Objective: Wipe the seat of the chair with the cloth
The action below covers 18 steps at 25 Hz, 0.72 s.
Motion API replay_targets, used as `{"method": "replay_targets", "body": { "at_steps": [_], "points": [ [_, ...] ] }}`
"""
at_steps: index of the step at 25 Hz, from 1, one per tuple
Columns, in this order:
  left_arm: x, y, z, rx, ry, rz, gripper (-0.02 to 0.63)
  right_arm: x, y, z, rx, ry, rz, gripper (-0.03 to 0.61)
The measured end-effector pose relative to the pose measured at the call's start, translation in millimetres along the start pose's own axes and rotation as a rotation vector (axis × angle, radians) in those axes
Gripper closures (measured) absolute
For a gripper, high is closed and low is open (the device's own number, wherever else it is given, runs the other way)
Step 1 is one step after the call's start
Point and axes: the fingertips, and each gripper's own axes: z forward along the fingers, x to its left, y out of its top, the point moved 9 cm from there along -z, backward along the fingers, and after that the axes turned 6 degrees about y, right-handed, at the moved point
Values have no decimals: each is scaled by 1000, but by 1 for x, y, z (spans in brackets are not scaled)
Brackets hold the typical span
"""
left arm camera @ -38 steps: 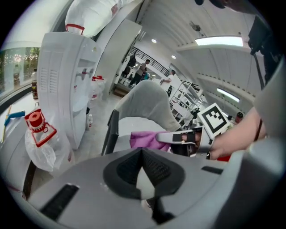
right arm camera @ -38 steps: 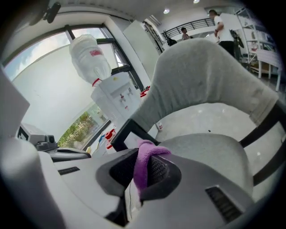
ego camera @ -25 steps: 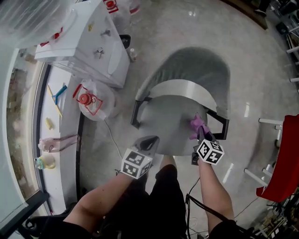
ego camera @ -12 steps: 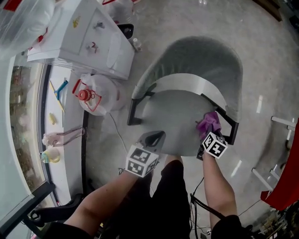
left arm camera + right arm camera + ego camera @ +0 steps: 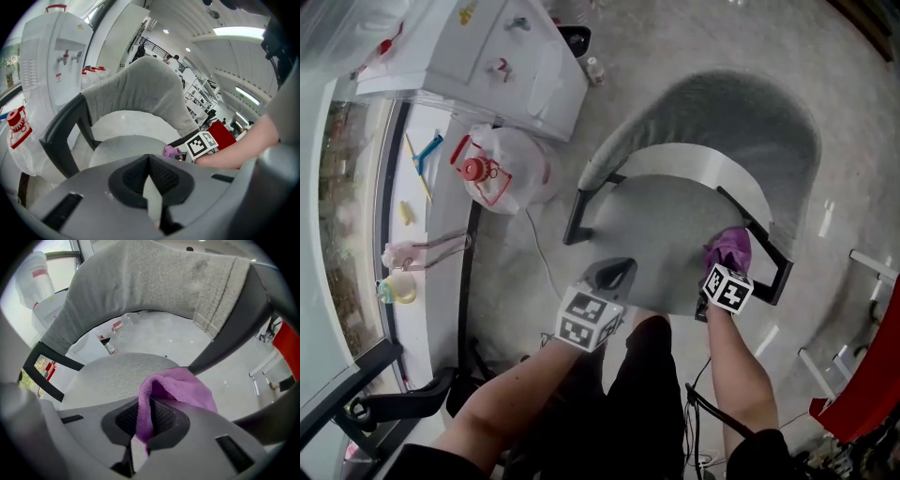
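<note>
Jaws of the right gripper (image 5: pixel 150 416) clamped on the purple cloth (image 5: pixel 180 387), its bunched fold lying at the right edge of the grey seat (image 5: pixel 112 373), just beside the black armrest (image 5: pixel 229 333). Left gripper (image 5: pixel 149 176) closed tight, empty, hovering at the seat's front edge. Beyond the chair, white water dispenser (image 5: pixel 478 56) and jug (image 5: pixel 506 173).

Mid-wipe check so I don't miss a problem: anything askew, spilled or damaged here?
Nothing stands out. The chair stands upright, its seat shows no spill, and the cloth is clamped in the right gripper at the seat's right edge.
</note>
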Motion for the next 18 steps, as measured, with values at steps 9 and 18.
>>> {"method": "replay_targets", "body": {
  "at_steps": [9, 18],
  "points": [
    [16, -7, -18, -34, 36, -66, 606, 80, -1, 22, 52, 165, -93, 549],
    [40, -23, -42, -67, 107, -122, 606, 160, -9, 37, 103, 319, -273, 549]
  ]
}}
